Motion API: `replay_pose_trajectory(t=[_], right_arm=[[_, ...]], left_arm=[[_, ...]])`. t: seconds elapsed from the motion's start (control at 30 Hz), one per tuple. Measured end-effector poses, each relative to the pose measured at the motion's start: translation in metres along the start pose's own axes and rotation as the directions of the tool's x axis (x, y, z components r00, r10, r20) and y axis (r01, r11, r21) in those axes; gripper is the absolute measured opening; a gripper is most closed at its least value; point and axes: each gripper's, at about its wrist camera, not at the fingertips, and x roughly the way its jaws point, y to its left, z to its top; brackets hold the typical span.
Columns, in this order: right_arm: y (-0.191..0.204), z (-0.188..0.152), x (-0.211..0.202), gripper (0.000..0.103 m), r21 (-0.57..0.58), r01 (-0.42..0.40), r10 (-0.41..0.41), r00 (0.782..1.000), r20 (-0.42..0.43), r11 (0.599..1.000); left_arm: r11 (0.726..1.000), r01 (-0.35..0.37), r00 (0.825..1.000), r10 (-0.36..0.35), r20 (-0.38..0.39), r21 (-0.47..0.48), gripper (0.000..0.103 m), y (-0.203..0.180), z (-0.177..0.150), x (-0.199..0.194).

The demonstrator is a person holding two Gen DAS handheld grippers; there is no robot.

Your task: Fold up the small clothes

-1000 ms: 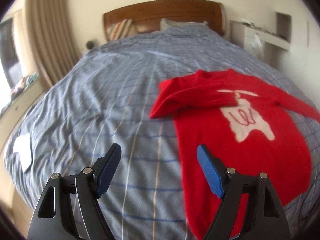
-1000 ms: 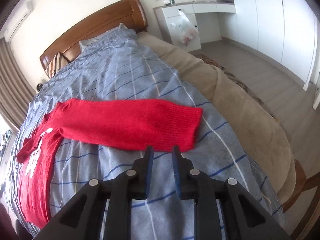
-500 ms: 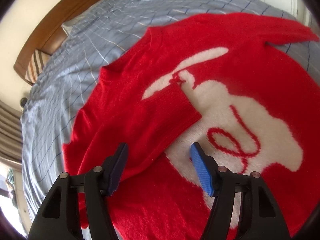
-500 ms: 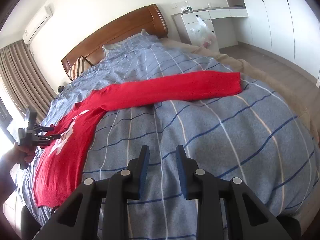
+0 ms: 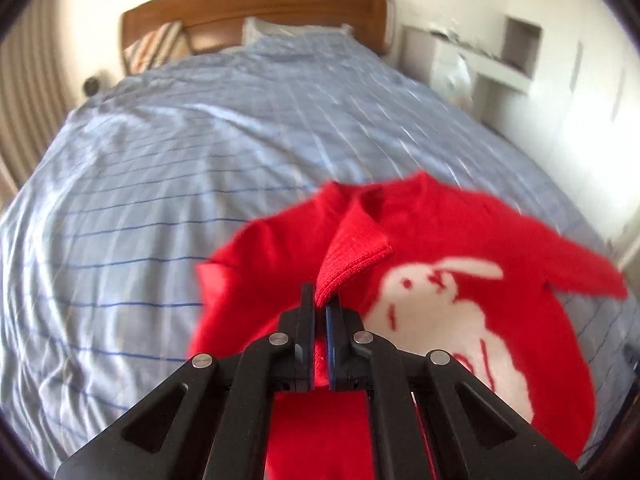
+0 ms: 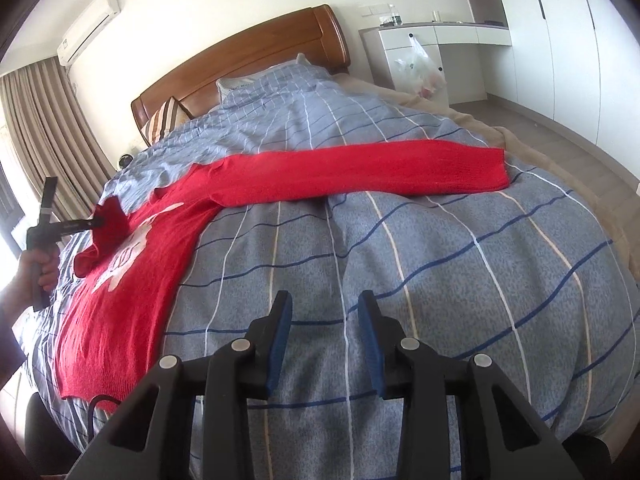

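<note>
Bed: sweater cuff pinched between left gripper fingers.

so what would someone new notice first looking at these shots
The bright red sweater with a white rabbit, spread on the blue striped bed cover. Its one sleeve stretches straight out across the bed, while the left claw is shut on the other sleeve's cuff, lifting it above the rabbit.

Red sweater with white rabbit, flat on bed, one cuff lifted, other sleeve outstretched
</note>
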Motion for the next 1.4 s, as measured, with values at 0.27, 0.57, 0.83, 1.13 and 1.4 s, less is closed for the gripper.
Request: replay_pose_trajectory(t=[0.27,0.57,0.83,1.13,1.4], right_arm=[[0.006,-0.002,0.0,0.035,-0.014,0.001,-0.001,1.0,0.001,1.0],[0.012,-0.005,0.004,0.035,-0.036,0.014,-0.014,1.0,-0.017,0.999],[0.009,-0.006,0.007,0.035,-0.021,0.028,-0.028,0.999,-0.023,0.999],[0.003,-0.006,0.008,0.035,0.005,0.038,-0.038,0.999,-0.027,0.999],[0.04,0.008,-0.031,0.071,-0.245,0.009,-0.016,0.999,-0.027,0.969]], left_arm=[[0.784,-0.373,0.909,0.415,-0.028,-0.497,0.002,0.184,-0.051,-0.064],[0.592,-0.497,0.837,0.52,-0.171,-0.634,0.002,0.24,-0.134,-0.075],[0.585,-0.535,0.827,0.509,-0.237,-0.61,0.002,0.244,-0.163,-0.054],[0.602,-0.522,0.839,0.489,-0.238,-0.604,0.005,0.252,-0.17,-0.045],[0.769,-0.42,0.902,0.412,-0.128,-0.481,0.047,0.182,-0.176,-0.116]])
